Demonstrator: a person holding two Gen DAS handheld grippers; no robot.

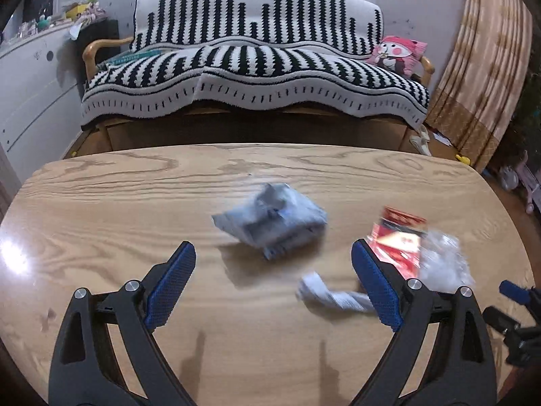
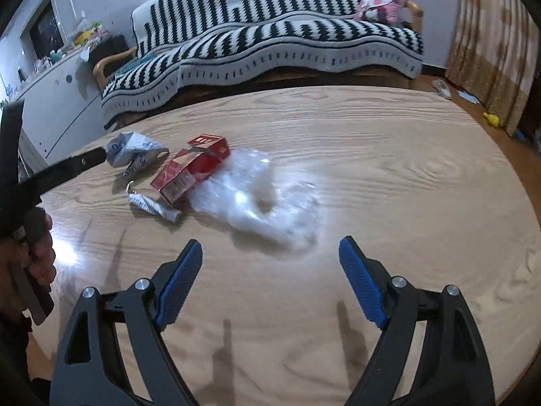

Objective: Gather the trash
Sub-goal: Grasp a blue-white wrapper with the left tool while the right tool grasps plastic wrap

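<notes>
Both claws are hanging released over the desk (image 2: 405, 155): the left claw (image 1: 274, 287) facing the grey wrapper (image 1: 270, 220), the right claw (image 2: 270, 280) nearing the clear plastic (image 2: 257, 196), beside the red carton (image 2: 192, 169), ready for grabbing.

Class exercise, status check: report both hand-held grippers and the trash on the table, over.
Left hand-held gripper open, empty. Right hand-held gripper open, empty. Grey wrapper, red box, clear plastic, paper twist uncollected. Nothing blocking.

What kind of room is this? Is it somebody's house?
Most likely a living room in a home. A sofa with a black-and-white striped cover stands behind the wooden table, a pink plush toy sits on it, and long curtains hang at the side.
</notes>
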